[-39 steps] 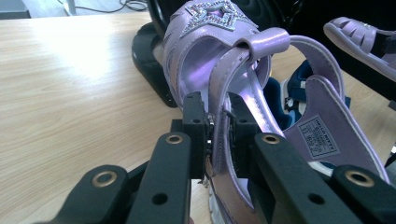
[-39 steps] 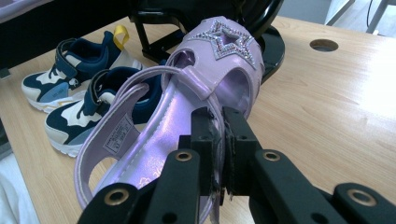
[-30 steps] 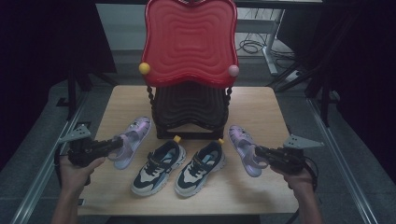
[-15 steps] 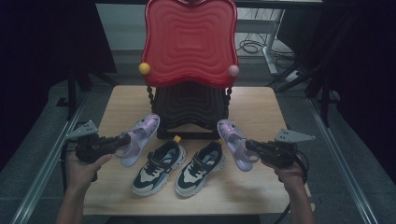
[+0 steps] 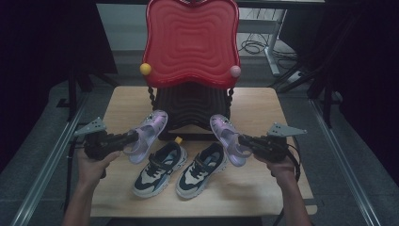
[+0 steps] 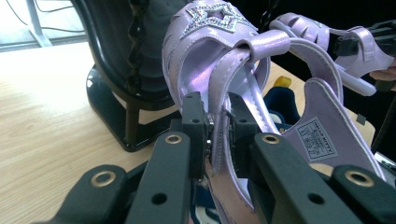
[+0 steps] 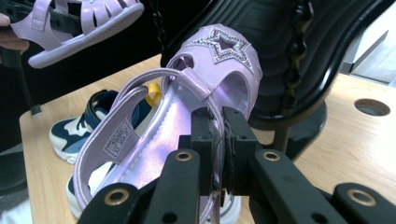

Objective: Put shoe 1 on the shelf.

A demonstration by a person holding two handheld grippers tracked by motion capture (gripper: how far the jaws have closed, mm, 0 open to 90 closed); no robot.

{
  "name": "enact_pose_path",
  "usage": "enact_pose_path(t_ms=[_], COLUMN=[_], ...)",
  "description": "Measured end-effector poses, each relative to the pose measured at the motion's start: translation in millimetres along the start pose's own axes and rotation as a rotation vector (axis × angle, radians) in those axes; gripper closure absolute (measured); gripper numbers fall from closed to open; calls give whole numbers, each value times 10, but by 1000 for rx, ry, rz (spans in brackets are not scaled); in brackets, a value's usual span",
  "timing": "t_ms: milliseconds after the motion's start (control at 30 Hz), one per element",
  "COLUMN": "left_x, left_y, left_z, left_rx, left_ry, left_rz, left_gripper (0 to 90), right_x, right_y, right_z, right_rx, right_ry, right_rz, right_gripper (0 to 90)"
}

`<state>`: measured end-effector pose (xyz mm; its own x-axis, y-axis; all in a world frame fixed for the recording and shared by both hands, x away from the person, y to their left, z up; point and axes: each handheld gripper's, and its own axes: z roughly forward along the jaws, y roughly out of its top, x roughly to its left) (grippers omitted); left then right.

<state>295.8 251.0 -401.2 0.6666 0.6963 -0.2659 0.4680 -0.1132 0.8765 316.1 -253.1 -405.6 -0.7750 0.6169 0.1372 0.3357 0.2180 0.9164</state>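
Between my left jaws sits the side strap of one purple sandal (image 6: 219, 70), pinched tight; my right jaws clamp the other sandal (image 7: 187, 102). Both hang above the desk (image 5: 254, 188), over the sneakers (image 5: 181, 169), before the rack (image 5: 190, 103). Next, I judge: place them precisely.

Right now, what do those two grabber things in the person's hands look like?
Both are black. The left gripper and right gripper each carry a grey three-cornered plate on top. Close up, each has two flat black jaws with round metal-ringed holes and blocky black pads. A black cable trails from the right one. The forearms are bare, no sleeves.
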Motion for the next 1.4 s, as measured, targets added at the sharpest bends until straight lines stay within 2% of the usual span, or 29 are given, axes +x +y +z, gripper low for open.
enact_pose_path(t_ms=[267,667,800,933,1133,1400], left_x=[-37,-42,-48,-38,-64,-66], left_y=[111,131,139,149,178,219], left_z=[140,374,448,508,588,665], left_rx=[-19,-34,-32,-40,-54,-74], left_ry=[-9,-9,18,18,34,42], left_rz=[15,17,35,30,49,52], left_gripper=[812,812,812,812,811,811], right_x=[34,9,-2,-11,-19,-19], right_y=[89,116,112,116,129,165], right_z=[214,477,542,588,643,682], right_rx=[-6,-15,-22,-29,-46,-67], right_ry=[5,-21,-29,-39,-60,-75], right_rz=[1,25,31,34,34,44], right_gripper=[836,835,835,835,835,836])
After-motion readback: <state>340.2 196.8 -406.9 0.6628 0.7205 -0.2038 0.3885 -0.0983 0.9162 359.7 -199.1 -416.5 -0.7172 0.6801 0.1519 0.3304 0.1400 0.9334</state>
